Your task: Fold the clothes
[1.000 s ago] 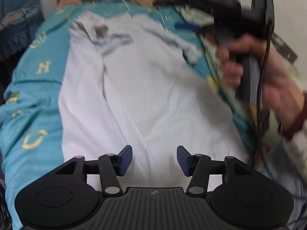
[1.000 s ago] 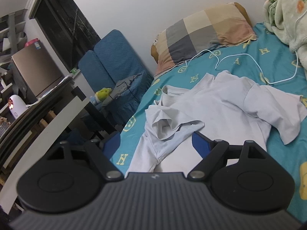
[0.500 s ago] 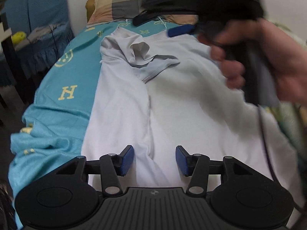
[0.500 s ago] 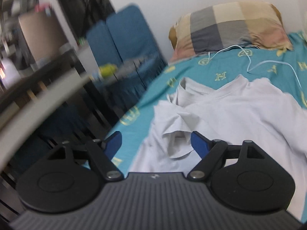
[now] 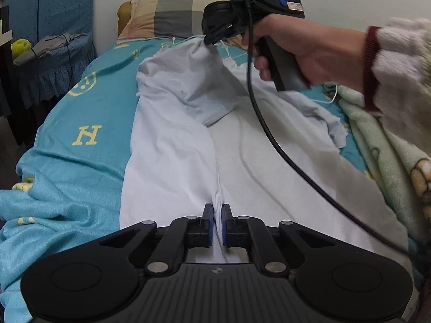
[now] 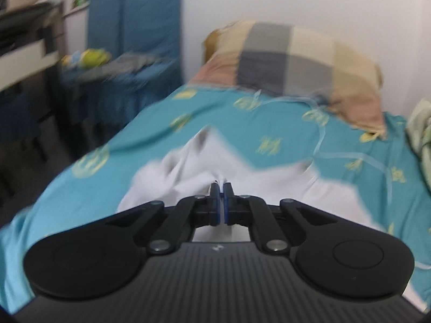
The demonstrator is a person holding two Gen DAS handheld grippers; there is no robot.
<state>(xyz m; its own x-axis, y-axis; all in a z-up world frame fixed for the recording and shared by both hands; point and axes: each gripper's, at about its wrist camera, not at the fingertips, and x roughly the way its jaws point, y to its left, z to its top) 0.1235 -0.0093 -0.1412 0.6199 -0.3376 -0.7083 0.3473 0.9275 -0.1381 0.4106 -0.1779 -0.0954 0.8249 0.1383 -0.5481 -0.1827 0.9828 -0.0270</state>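
Observation:
A white T-shirt [image 5: 269, 161] lies lengthwise on the teal bed sheet [image 5: 89, 123]. My left gripper [image 5: 217, 215] is shut on a fold of the shirt near its hem, at the centre crease. My right gripper [image 5: 212, 36], held in a hand at the top of the left wrist view, is shut on the shirt's collar end and lifts it off the bed. In the blurred right wrist view the right gripper [image 6: 222, 188] pinches white cloth [image 6: 188, 172] between its blue pads.
A checked pillow [image 5: 167, 13] lies at the head of the bed. A green patterned blanket [image 5: 390, 156] lies along the right edge. A blue chair [image 5: 51, 27] with clothes stands left of the bed. A white cable [image 6: 336, 156] crosses the sheet. The gripper's black cord [image 5: 269, 123] hangs over the shirt.
Both grippers have closed on the shirt: the left on the hem-end fold, the right on the collar end, which now rises off the bed.

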